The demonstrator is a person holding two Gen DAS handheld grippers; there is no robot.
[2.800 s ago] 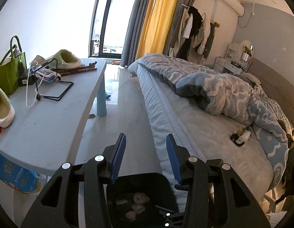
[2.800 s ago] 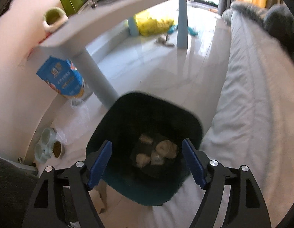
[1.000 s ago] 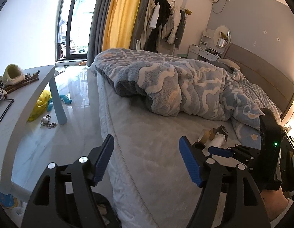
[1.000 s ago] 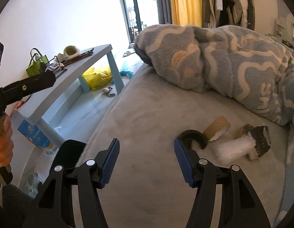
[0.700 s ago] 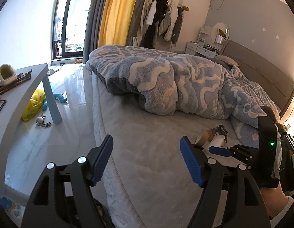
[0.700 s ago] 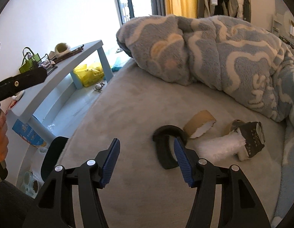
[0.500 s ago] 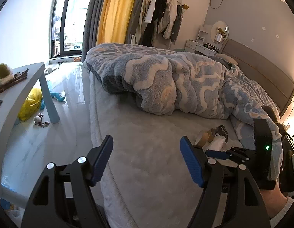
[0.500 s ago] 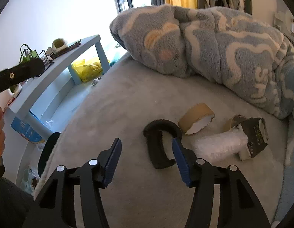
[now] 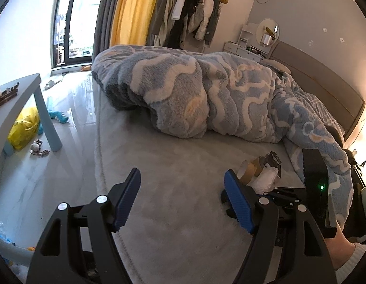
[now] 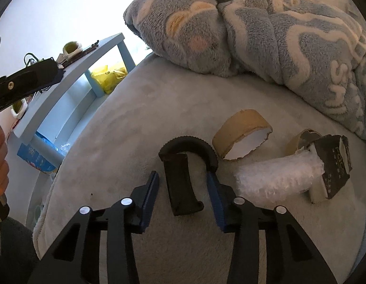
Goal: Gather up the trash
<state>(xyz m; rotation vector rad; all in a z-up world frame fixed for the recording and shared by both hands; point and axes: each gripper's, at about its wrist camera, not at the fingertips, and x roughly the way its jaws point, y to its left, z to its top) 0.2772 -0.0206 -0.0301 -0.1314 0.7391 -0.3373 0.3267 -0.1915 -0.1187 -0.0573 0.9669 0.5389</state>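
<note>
Looking along my left gripper (image 9: 181, 198), I see it tilted down over the edge of the bed (image 9: 173, 172), its jaws standing wide apart with nothing between them. On its left side stands the blue table (image 9: 19, 90) with a yellow bag (image 9: 24, 127) under it.

My right gripper (image 10: 183, 195) points more steeply down at the mattress. Its jaws have just been closing, and now they stand on both sides of the black curved piece (image 10: 183, 177); a gap remains on the left side, while the right pad seems to touch the hooked end, so I do not call it a grip.

I count four pieces of trash on the bed: one black curved piece, one tape roll (image 10: 242, 133), one bubble wrap bundle (image 10: 277, 177) and one black carton (image 10: 332, 165). A second cardboard ring seems to lie behind the carton, but I cannot tell surely.

Only the right view shows the black piece clearly; in the left view it is mostly hidden behind the finger. Only the left view shows the window, the hanging clothes (image 9: 187, 11), the headboard, and the hand that holds the right gripper.
</note>
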